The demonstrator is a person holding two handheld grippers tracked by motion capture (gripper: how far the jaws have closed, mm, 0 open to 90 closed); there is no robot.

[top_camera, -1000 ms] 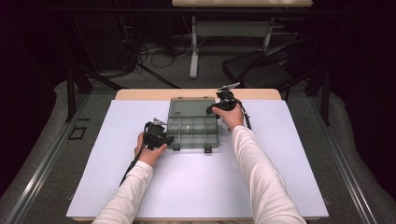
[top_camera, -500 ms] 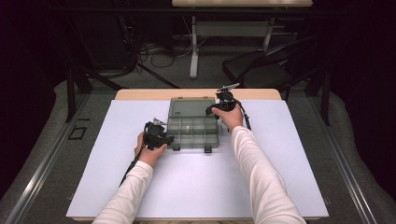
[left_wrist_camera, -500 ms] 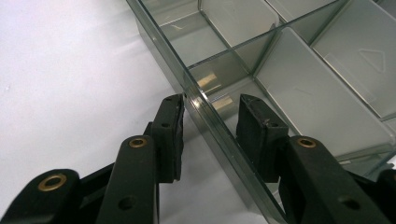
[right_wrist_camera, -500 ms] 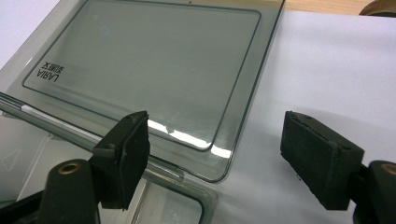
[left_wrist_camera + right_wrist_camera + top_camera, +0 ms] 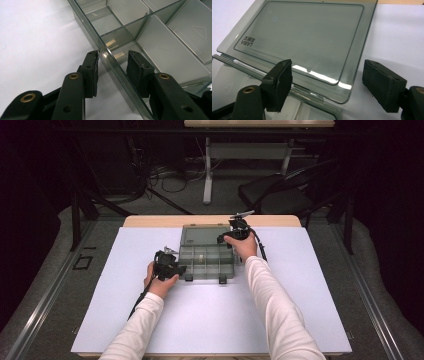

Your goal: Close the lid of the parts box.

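A clear grey compartment box (image 5: 207, 262) lies open on the white table cover (image 5: 200, 320), with its lid (image 5: 204, 234) folded back flat behind it. My left gripper (image 5: 180, 269) is at the box's left front corner. In the left gripper view the jaws (image 5: 113, 53) straddle the box's side wall (image 5: 86, 18) with gaps on both sides. My right gripper (image 5: 223, 239) hovers at the box's back right, over the hinge. Its jaws (image 5: 328, 63) stand wide apart above the lid's corner (image 5: 342, 96), holding nothing. The compartments (image 5: 172, 50) look mostly bare.
The wooden table edge (image 5: 150, 221) runs behind the lid. Beyond it on the floor are a dark chair (image 5: 280, 195), a white table leg (image 5: 207, 170) and loose cables (image 5: 165, 175). White cover stretches to both sides and in front of the box.
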